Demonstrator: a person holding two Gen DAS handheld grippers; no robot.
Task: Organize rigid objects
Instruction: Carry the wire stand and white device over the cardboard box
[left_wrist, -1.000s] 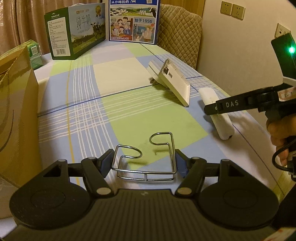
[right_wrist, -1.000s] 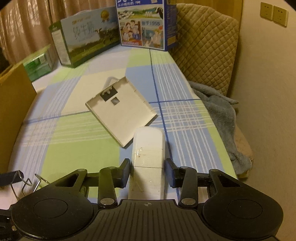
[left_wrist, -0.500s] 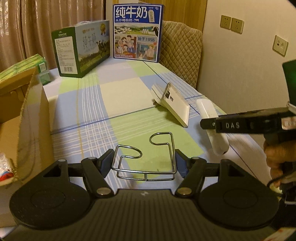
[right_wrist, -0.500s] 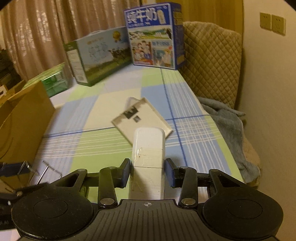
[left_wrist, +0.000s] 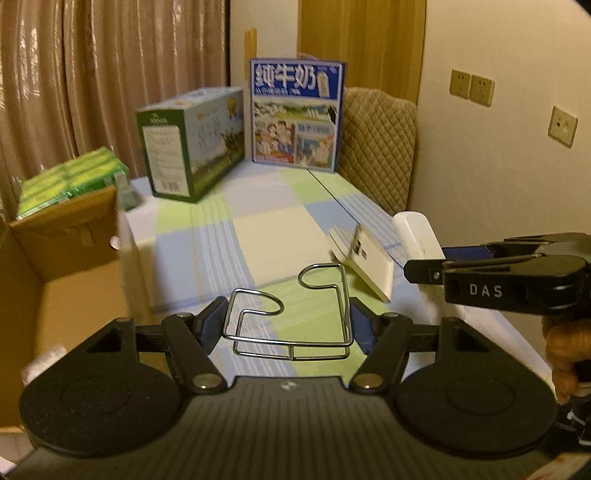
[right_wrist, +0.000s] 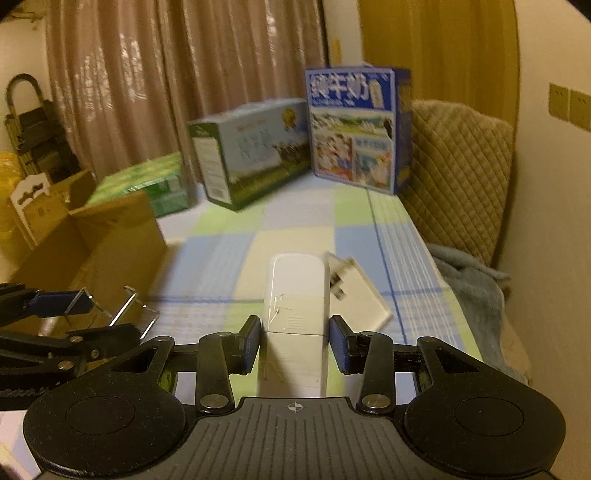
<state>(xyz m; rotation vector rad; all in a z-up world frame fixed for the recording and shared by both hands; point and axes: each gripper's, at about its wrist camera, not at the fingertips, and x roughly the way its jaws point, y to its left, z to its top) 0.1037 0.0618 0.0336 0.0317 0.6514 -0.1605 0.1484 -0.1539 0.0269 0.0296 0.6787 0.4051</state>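
Both of my hand-held grippers have risen since a second ago: the checked sheet now sits lower in each view, and the curtains and wall fill more of the frame. My left hand-held gripper (left_wrist: 286, 324) pinches a bent wire rack (left_wrist: 290, 312) by its sides, the blue pads pressing the wire, and the rack hangs clear of the surface below. My right hand-held gripper (right_wrist: 293, 341) is clamped on a white remote (right_wrist: 295, 314), which points forward along the fingers and is likewise lifted off the sheet. What carries everything looks to me like a bed (left_wrist: 236, 236) under a checked cover rather than a counter. On it, just ahead of both grippers, lies a flat white panel (left_wrist: 364, 264), tilted with one edge raised; I cannot tell what props it. At the far end stand a green carton (left_wrist: 192, 144) and a blue carton (left_wrist: 295, 114), with a stack of green packs (left_wrist: 70, 177) to the left. An open cardboard box (left_wrist: 62, 273) sits at the left edge, near my left gripper. I judge the task to be partway along: two items are picked up and in the air, neither is put away yet, and the panel is untouched. The box seems the likely destination, though nothing marks it as such. Something pale lies in the box's bottom, too blurred to name.
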